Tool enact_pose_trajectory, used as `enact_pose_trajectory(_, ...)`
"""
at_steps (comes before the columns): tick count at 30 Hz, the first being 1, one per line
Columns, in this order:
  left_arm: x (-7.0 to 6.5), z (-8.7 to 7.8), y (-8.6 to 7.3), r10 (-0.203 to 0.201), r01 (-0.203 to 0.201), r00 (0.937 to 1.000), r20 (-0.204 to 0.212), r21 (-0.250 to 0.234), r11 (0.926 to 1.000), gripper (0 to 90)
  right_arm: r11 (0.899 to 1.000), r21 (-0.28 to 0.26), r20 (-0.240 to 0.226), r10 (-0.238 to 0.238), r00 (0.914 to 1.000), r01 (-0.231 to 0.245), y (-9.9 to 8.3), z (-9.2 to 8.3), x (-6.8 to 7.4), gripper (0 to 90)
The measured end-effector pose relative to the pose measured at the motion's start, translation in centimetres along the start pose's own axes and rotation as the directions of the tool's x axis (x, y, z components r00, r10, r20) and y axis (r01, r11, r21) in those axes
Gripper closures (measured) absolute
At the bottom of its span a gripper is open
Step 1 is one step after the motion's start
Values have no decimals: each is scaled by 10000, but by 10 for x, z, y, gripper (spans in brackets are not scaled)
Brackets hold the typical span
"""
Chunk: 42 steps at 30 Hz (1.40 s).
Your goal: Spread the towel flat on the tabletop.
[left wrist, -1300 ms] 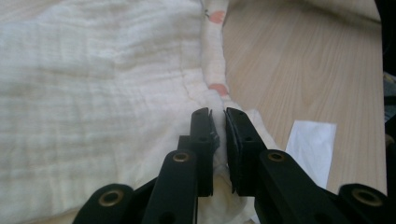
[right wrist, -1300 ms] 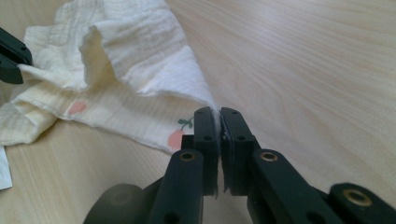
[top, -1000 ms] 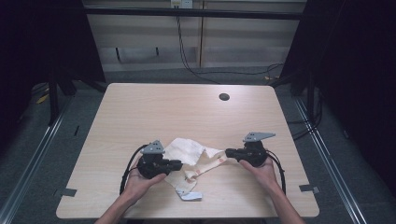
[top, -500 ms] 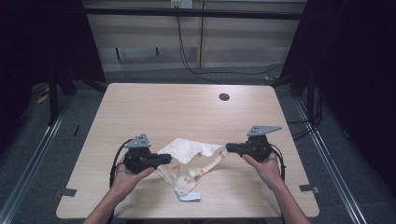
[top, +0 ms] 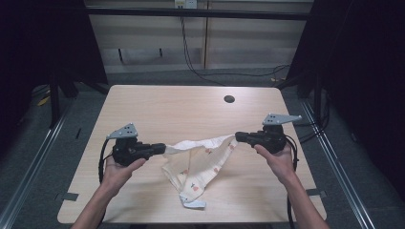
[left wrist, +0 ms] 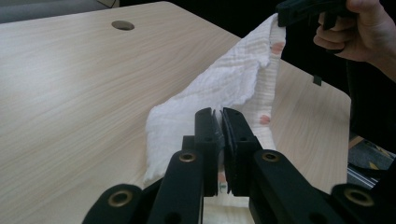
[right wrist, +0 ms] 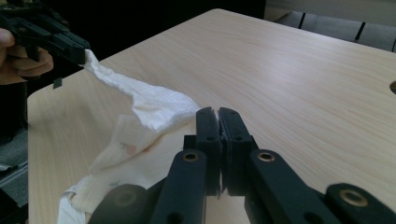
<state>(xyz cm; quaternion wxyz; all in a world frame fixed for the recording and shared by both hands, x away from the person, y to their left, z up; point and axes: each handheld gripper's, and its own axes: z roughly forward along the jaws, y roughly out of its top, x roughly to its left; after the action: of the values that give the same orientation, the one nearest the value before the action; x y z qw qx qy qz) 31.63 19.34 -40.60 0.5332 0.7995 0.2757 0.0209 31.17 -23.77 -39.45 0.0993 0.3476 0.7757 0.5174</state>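
Cloth: we saw a white crinkled gauze cloth (top: 196, 160) with small red-orange prints, stretched between both grippers above the counter's near half, its middle sagging toward the near edge.
Left gripper: our left gripper (top: 161, 148) was clamped on one end of the cloth, jaws pressed together.
Right gripper: our right gripper (top: 238, 137) pinched the other end, jaws closed.
Counter: pale wood-grain counter (top: 167, 105) with a round hole (top: 229, 99) near the far edge.
High view: we saw a grey-tipped tail (top: 193, 203) at the cloth's lowest point.
Left gripper view: ribbed weave, fabric wedged between black jaws.
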Motion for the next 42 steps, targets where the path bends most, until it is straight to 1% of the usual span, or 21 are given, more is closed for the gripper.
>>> enact_pose_trajectory(4, 1, -3, 0, -53, 53, 10000, -50, -41, 10000, 855, 9998, -218, -237, 15, 9997, -20, 4, 0, 3, 883)
enact_pose_trajectory(8, 2, -11, 7, 6, -8, 9999, -104, -235, 9997, 855, 9995, -316, -274, 50, 9996, -59, 12, -5, 1, 884)
enact_pose_trajectory(9, 2, -14, 10, 1, -6, 9999, -121, -368, 9993, 855, 9995, -312, -274, -101, 9996, 93, 20, -9, 3, 884)
enact_pose_trajectory(10, 2, -20, 15, 67, -84, 9995, -308, -552, 9984, 855, 9991, -385, -273, -169, 9995, 159, 25, -11, 4, 884)
enact_pose_trajectory(11, 2, -20, 15, 67, -84, 9995, -308, -552, 9984, 855, 9991, -385, -273, -169, 9995, 159, 25, -11, 4, 884)
enact_pose_trajectory(12, 3, -25, 20, 98, -125, 9992, -394, -699, 9975, 855, 9982, -530, -257, -291, 9992, 277, 34, -16, 6, 883)
enact_pose_trajectory(13, 3, -25, 20, 98, -125, 9992, -394, -699, 9975, 855, 9982, -530, -257, -291, 9992, 277, 34, -16, 6, 883)
enact_pose_trajectory(14, 3, -30, 24, 133, -168, 9989, -451, -783, 9968, 855, 9961, -699, -151, -554, 9983, 542, 41, -20, 9, 882)
enact_pose_trajectory(17, 3, -36, 30, 224, -265, 9985, -509, -812, 9963, 856, 9944, -697, -24, -795, 9968, 792, 50, -24, 12, 883)
enact_pose_trajectory(21, 1, -40, 37, 314, -368, 9979, -570, -966, 9946, 856, 9938, -684, 26, -882, 9961, 882, 57, -27, 14, 883)
enact_pose_trajectory(23, -1, -44, 41, 443, -532, 9960, -774, -1180, 9916, 856, 9925, -771, 45, -952, 9955, 952, 66, -33, 15, 883)
enact_pose_trajectory(27, -2, -46, 45, 437, -537, 9963, -738, -1392, 9888, 858, 9917, -695, 110, -1074, 9942, 1079, 73, -38, 16, 883)
enact_pose_trajectory(29, -7, -47, 51, 585, -689, 9957, -712, -1535, 9857, 859, 9900, -685, 366, -1209, 9920, 1232, 82, -44, 18, 883)
enact_pose_trajectory(30, -7, -47, 51, 585, -689, 9957, -712, -1535, 9857, 859, 9900, -685, 366, -1209, 9920, 1232, 82, -44, 18, 883)
enact_pose_trajectory(32, -11, -48, 56, 788, -873, 9948, -640, -1448, 9856, 860, 9882, -789, 510, -1273, 9906, 1310, 89, -50, 18, 883)
enact_pose_trajectory(34, -18, -53, 64, 962, -1049, 9935, -602, -1637, 9809, 860, 9861, -865, 529, -1376, 9891, 1418, 93, -56, 22, 883)
enact_pose_trajectory(35, -18, -53, 64, 962, -1049, 9935, -602, -1637, 9809, 860, 9861, -865, 529, -1376, 9891, 1418, 93, -56, 22, 883)
enact_pose_trajectory(36, -22, -57, 68, 1146, -1234, 9912, -658, -1510, 9808, 860, 9855, -806, 529, -1454, 9880, 1494, 92, -59, 24, 883)
enact_pose_trajectory(38, -24, -58, 70, 1247, -1338, 9897, -699, -1471, 9800, 860, 9855, -823, 551, -1440, 9880, 1482, 92, -61, 25, 883)
enact_pose_trajectory(40, -31, -65, 71, 1414, -1502, 9875, -696, -1433, 9782, 860, 9840, -983, 480, -1442, 9884, 1483, 91, -68, 30, 883)
enact_pose_trajectory(42, -35, -71, 72, 1472, -1571, 9855, -849, -1257, 9796, 860, 9823, -1006, 302, -1559, 9873, 1582, 92, -72, 38, 883)
